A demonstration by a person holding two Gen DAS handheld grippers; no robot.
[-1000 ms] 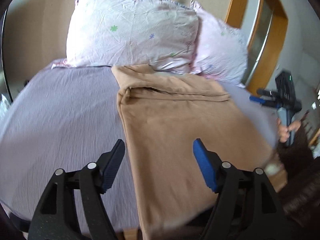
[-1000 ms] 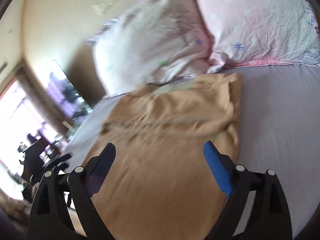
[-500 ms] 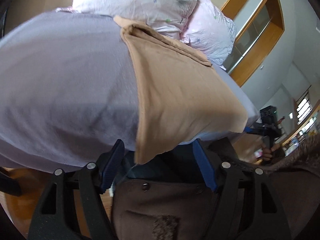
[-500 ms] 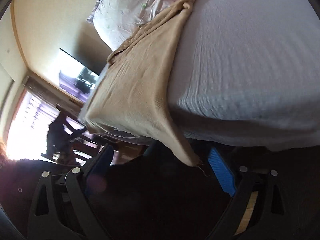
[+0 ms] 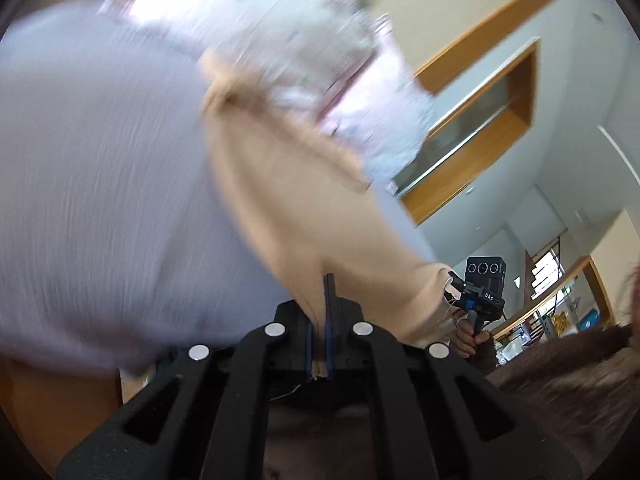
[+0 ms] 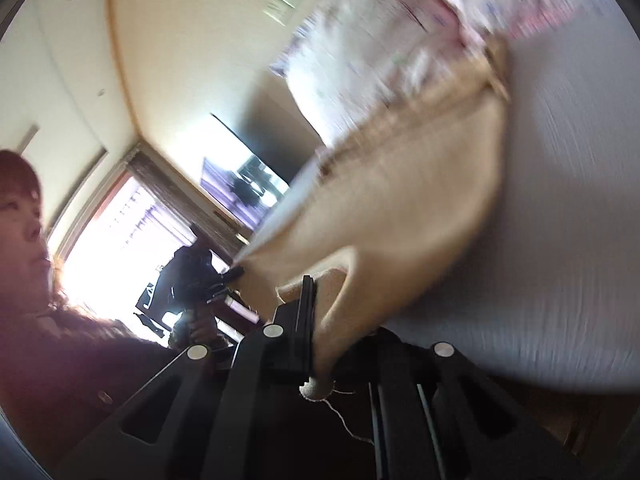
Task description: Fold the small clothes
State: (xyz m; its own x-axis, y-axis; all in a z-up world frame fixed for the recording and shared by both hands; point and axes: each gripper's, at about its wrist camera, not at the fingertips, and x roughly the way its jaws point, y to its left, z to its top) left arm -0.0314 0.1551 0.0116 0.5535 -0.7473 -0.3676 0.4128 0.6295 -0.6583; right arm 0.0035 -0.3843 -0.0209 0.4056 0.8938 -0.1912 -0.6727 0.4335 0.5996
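A tan garment (image 5: 288, 200) lies on the lilac bed sheet (image 5: 100, 180), stretching from the pillows to the near bed edge. My left gripper (image 5: 320, 320) is shut on its near left corner, with cloth pinched between the blue pads. My right gripper (image 6: 316, 320) is shut on the garment's near right corner (image 6: 384, 248), cloth bunched between the jaws and a thread hanging loose. The right gripper also shows in the left wrist view (image 5: 478, 292); the left one shows in the right wrist view (image 6: 200, 284). Both views are motion-blurred.
Two pale floral pillows (image 5: 280, 28) lean at the head of the bed. A wooden-framed window (image 5: 480, 120) is to the right. A wall television (image 6: 244, 184) and a bright window (image 6: 108, 248) are to the left. The person (image 6: 24, 216) stands at the bed's foot.
Both grippers were open at the bed's near edge with the garment's corners hanging between the fingers. Both have now shut on the corners, and the views are tilting up.
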